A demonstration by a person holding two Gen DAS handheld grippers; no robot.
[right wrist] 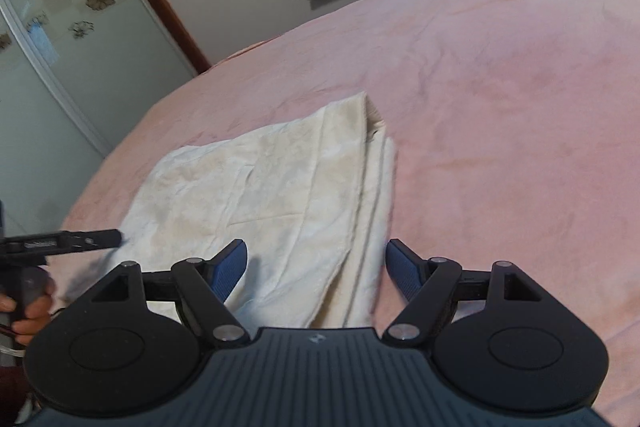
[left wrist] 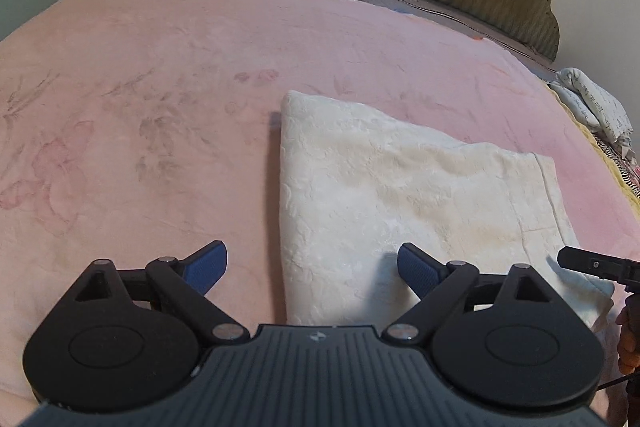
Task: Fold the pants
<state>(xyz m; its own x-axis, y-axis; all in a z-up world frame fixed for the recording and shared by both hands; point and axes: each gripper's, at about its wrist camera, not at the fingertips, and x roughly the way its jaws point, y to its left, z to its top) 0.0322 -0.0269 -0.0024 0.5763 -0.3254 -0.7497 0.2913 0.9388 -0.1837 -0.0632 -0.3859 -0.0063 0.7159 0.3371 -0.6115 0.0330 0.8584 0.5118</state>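
The left gripper (left wrist: 312, 269), jaws wide and holding nothing, hovers at the near edge of the cream pants (left wrist: 384, 195). They lie folded into a textured, plush rectangle on the pink blanket (left wrist: 160, 75), long axis running leftward. The right gripper (right wrist: 316, 267) is likewise spread and unladen.

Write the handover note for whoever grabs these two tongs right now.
Left tongs: open, empty, hovering over the near left edge of the pants.
Right tongs: open, empty, hovering over the near right edge of the pants.
Pants: cream, lying in a folded, layered rectangle on the pink bedspread, stacked edges showing on the right side.
Done: the pants look folded flat and released.
Left: probably one more fold or a tidy of the layered edges, if a smaller bundle is wanted; otherwise pull both tongs away.
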